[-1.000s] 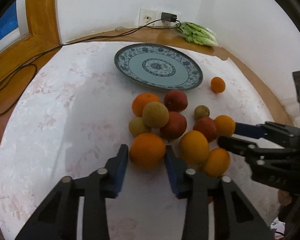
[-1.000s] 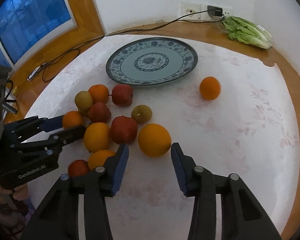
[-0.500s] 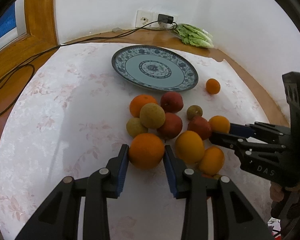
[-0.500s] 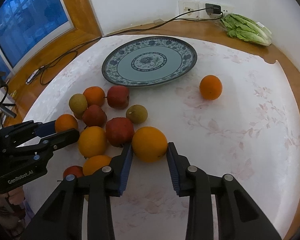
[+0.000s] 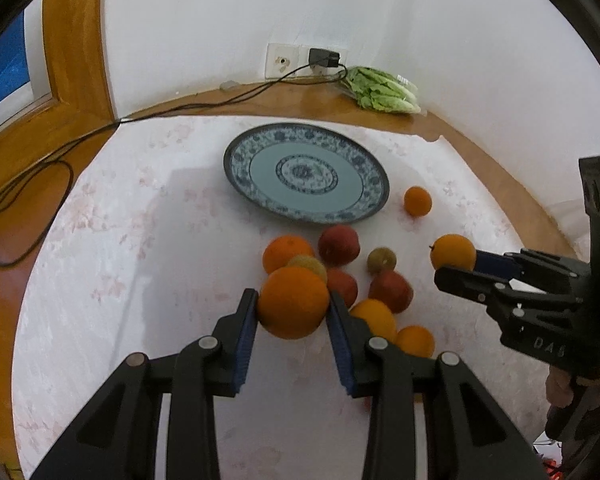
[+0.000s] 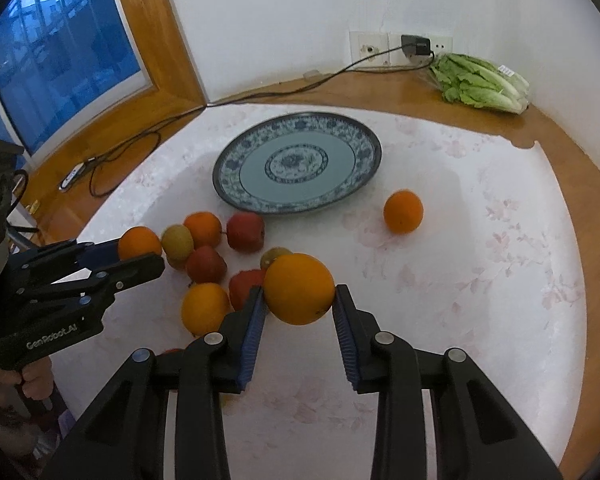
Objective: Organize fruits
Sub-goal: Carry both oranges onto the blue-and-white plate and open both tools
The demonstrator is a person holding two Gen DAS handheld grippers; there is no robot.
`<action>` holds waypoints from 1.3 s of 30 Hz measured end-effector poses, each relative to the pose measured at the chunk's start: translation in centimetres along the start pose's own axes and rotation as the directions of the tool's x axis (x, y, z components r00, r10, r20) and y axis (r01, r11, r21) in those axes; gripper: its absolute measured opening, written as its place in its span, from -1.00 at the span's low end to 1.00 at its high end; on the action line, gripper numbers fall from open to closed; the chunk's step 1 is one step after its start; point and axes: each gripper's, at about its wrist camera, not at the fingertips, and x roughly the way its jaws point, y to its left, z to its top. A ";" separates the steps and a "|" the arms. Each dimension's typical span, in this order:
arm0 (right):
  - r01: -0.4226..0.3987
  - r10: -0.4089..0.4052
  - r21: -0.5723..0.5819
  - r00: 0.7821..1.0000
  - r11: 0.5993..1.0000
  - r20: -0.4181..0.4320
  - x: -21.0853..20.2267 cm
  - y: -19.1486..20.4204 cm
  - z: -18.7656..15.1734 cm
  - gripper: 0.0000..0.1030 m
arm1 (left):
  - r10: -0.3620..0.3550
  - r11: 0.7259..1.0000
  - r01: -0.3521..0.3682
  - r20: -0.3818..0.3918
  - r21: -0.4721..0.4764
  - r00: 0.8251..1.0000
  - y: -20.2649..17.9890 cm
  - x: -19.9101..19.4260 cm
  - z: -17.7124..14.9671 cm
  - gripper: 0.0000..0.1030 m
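My left gripper (image 5: 292,299) is shut on a large orange (image 5: 293,314) held just above the cloth; from the right wrist view, that left gripper (image 6: 140,256) and its orange (image 6: 139,241) show at the left. My right gripper (image 6: 299,294) is shut on another orange (image 6: 299,280), also raised; it shows at the right in the left wrist view as the right gripper (image 5: 457,267) with its orange (image 5: 452,250). Below lies a pile of oranges, red apples (image 5: 338,240) and yellow-green fruit (image 6: 177,241). Beyond is a blue patterned plate (image 5: 236,160) (image 6: 228,184) with nothing on it.
A lone orange (image 6: 403,211) (image 5: 417,200) sits right of the plate. Bagged lettuce (image 6: 480,80) lies on the wooden ledge by the wall socket (image 6: 414,45), whose black cable (image 6: 148,136) trails left toward the window. A white flowered cloth (image 6: 480,264) covers the round table.
The right gripper's jaws closed onto its orange. Both grippers then rose, lifting their oranges off the cloth and away from the pile.
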 end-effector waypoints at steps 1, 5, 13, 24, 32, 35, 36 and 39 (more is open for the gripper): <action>0.001 -0.001 -0.003 1.000 1.000 0.004 -0.1 0.1 0.1 -0.31 | -0.003 1.000 0.003 0.003 0.000 1.000 0.0 -0.1 0.3 -0.30; 0.002 -0.002 -0.009 1.000 1.000 0.016 -0.4 0.2 0.9 -0.31 | -0.001 1.000 0.001 0.021 0.017 1.000 -0.2 -0.4 1.6 -0.30; -0.003 0.002 0.003 0.999 1.000 0.043 -0.4 -0.1 3.2 -0.31 | -0.007 0.998 0.003 0.057 0.061 0.998 -1.1 -0.2 5.0 -0.30; 0.013 -0.014 0.004 0.999 1.000 0.041 2.3 -1.4 7.4 -0.31 | -0.011 0.998 0.006 0.066 0.070 0.998 -0.8 3.8 8.6 -0.30; 0.007 -0.008 0.027 1.000 1.000 0.021 5.9 -2.5 9.7 -0.31 | 0.006 1.000 -0.006 0.010 0.018 1.000 0.1 8.2 11.1 -0.30; -0.001 0.001 0.041 1.000 0.999 0.007 7.2 -2.8 10.2 -0.31 | 0.022 1.000 -0.022 -0.015 0.001 1.000 0.4 9.9 11.7 -0.30; 0.005 -0.005 0.036 1.000 0.999 0.006 7.6 -2.8 10.4 -0.31 | 0.025 1.000 -0.025 -0.019 -0.001 1.000 0.5 10.2 11.7 -0.30; 0.013 -0.013 0.033 1.000 0.999 -0.002 8.7 -3.0 10.8 -0.31 | 0.029 0.999 -0.030 -0.033 -0.016 0.999 0.7 11.4 12.0 -0.30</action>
